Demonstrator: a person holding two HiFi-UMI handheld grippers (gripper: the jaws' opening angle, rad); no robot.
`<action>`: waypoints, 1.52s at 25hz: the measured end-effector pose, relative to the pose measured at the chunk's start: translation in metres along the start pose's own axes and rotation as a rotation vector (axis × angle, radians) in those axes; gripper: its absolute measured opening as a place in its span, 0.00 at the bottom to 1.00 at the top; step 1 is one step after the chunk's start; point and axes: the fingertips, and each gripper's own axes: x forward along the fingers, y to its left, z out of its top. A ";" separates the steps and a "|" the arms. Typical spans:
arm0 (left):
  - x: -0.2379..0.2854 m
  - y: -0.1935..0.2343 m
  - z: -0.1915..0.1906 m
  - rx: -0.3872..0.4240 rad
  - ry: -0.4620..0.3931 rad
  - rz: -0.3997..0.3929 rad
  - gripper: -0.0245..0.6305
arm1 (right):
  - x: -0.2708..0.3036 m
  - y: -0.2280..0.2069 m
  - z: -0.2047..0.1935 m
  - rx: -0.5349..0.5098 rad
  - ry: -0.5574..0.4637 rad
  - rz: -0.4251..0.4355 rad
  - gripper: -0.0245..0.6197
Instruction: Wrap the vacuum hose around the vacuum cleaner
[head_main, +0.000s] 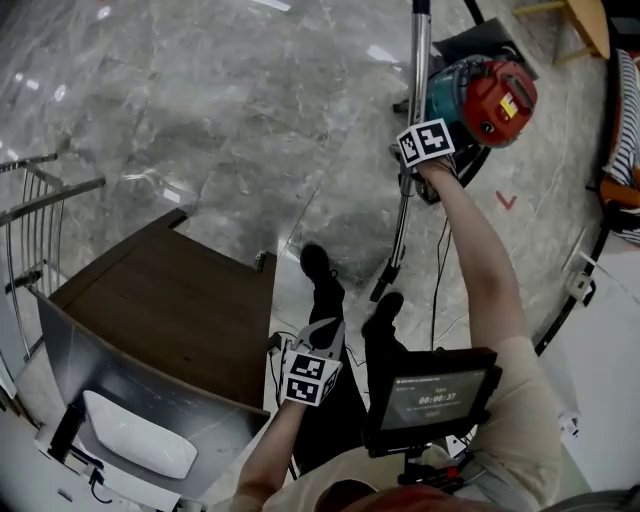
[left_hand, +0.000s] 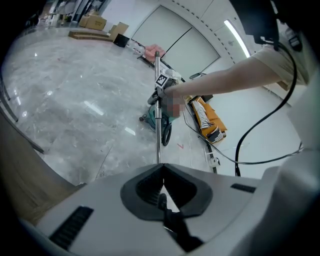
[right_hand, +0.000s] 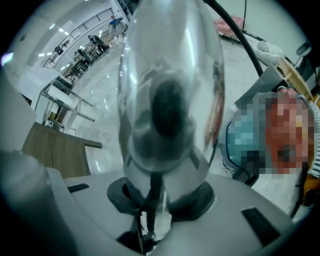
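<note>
Left claw: the left gripper (head_main: 320, 340) sits low at 6 o'clock in the head view, above the person's legs. In its own view the jaws are pressed together with nothing between them. It points out over the floor (head_main: 200, 100) towards the vacuum.
Right claw: the right gripper (head_main: 410, 175) is out at 1 o'clock on an outstretched arm. Its jaws pinch the metal tube (head_main: 420, 60), and in the right gripper view the shiny tube fills the gap between them.
Metal tube: it stands close to upright. Its upper end runs off the frame at 12 o'clock. Its dark lower end (head_main: 385, 285) rests on the floor just beside the person's shoe (head_main: 385, 308).
Vacuum cleaner: the teal and red body (head_main: 490, 95) sits on the floor at 1 o'clock, just beside the right gripper at its 2 o'clock.
Hose: a black hose (head_main: 472, 165) curves from under the body towards the tube. How much of it lies round the body cannot be told.
Cable: a thin black cable (head_main: 438, 270) trails down the floor at 5 o'clock of the tube.
Table: a dark wooden table (head_main: 170, 310) stands at 8 o'clock, well apart from the vacuum.
Railing: a metal railing (head_main: 40, 210) is at 9 o'clock.
Screen: a small screen (head_main: 440, 400) is mounted at the person's chest, at 5 o'clock.
</note>
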 end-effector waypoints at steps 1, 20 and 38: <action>-0.001 0.004 -0.002 -0.006 0.001 0.005 0.05 | 0.005 0.001 -0.008 -0.017 0.031 -0.007 0.17; -0.011 0.010 -0.024 -0.087 -0.061 0.014 0.05 | 0.026 0.012 -0.213 -0.281 0.604 -0.072 0.20; 0.049 0.007 0.105 0.136 -0.113 0.052 0.05 | -0.002 0.012 -0.341 -0.344 0.628 -0.027 0.23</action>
